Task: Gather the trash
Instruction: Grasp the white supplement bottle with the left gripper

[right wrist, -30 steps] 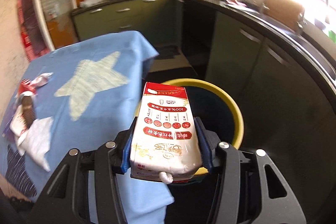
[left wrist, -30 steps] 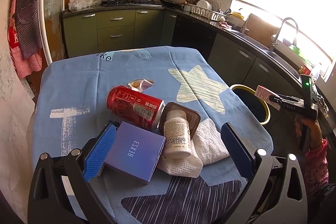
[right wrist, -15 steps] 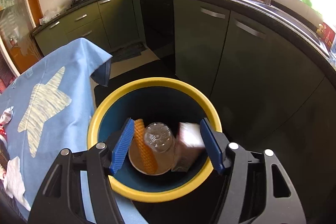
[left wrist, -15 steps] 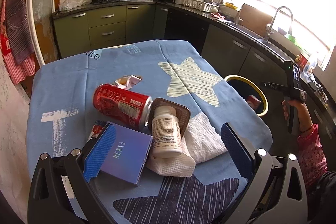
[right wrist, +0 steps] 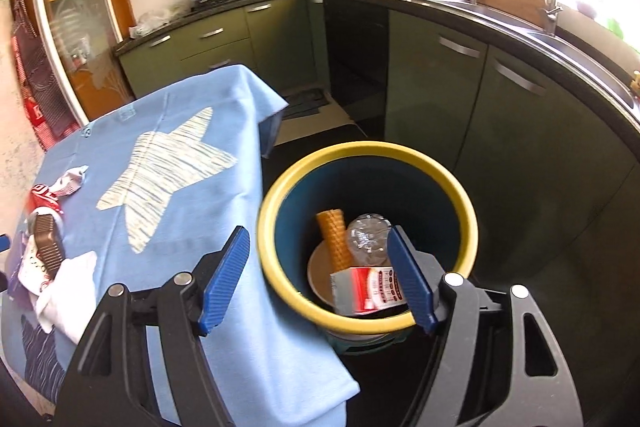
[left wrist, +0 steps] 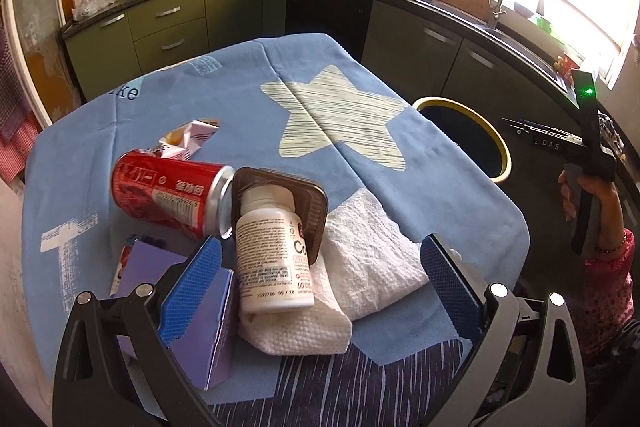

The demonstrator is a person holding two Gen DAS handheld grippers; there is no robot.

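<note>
Trash on the blue star-print desk (left wrist: 344, 115): centre the spread, empty left gripper (left wrist: 320, 287) around the white plastic bottle (left wrist: 272, 259); the right gripper (right wrist: 320, 279) is spread, empty.

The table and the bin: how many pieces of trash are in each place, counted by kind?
Table:
can: 1
bottle: 1
brown tray: 1
paper towel: 1
purple box: 1
wrapper: 1
Bin:
carton: 1
plastic bottle: 1
cone: 1
bowl: 1
Total: 10

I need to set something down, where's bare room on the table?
Free: the cloth around the pale star, toward the bin side. Crowded: the near corner with red can, white bottle, purple box and paper towel.
</note>
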